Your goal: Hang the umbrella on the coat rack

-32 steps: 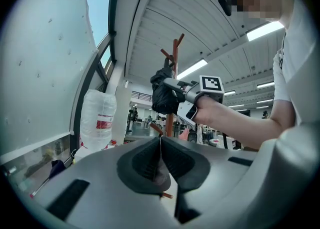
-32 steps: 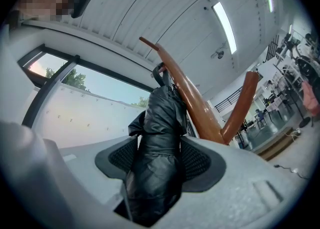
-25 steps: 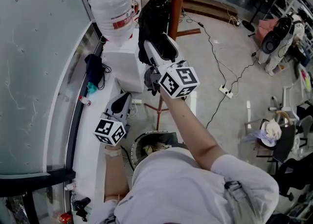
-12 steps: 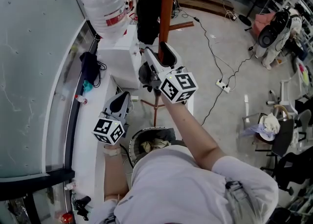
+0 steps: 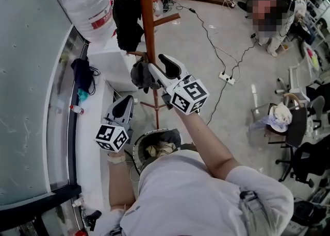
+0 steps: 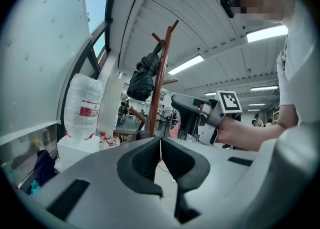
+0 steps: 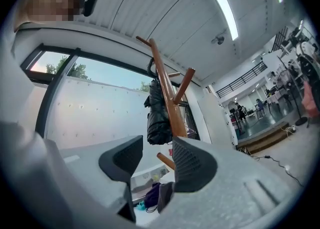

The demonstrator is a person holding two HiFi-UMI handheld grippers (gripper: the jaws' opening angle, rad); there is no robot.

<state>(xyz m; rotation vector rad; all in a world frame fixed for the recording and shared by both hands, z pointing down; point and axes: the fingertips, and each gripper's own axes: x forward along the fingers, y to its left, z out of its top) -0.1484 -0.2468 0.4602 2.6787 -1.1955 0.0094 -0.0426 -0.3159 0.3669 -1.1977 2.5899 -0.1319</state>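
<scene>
A folded black umbrella (image 5: pixel 126 16) (image 6: pixel 141 78) (image 7: pixel 158 110) hangs from a peg high on the brown wooden coat rack (image 5: pixel 147 29) (image 6: pixel 159 88) (image 7: pixel 170 98). My right gripper (image 5: pixel 160 65) (image 7: pixel 152 160) is below the umbrella, close beside the rack's pole. Its jaws are closing with a clear gap, and nothing is between them. My left gripper (image 5: pixel 124 107) (image 6: pixel 160 158) is lower and to the left, pointing level toward the rack. Its pads meet, with nothing in them.
A large water bottle (image 5: pixel 87 11) stands on a white dispenser left of the rack. A dark bag (image 5: pixel 82 72) lies on the window ledge. A bin (image 5: pixel 157 150) holding rubbish is under my arms. A power strip (image 5: pixel 225 78) with cables and a person (image 5: pixel 281 23) are to the right.
My right gripper has come down from the umbrella's lower end to beside the pole, and its jaws have narrowed. The umbrella stays hanging on the rack. The left gripper shifted slightly.
</scene>
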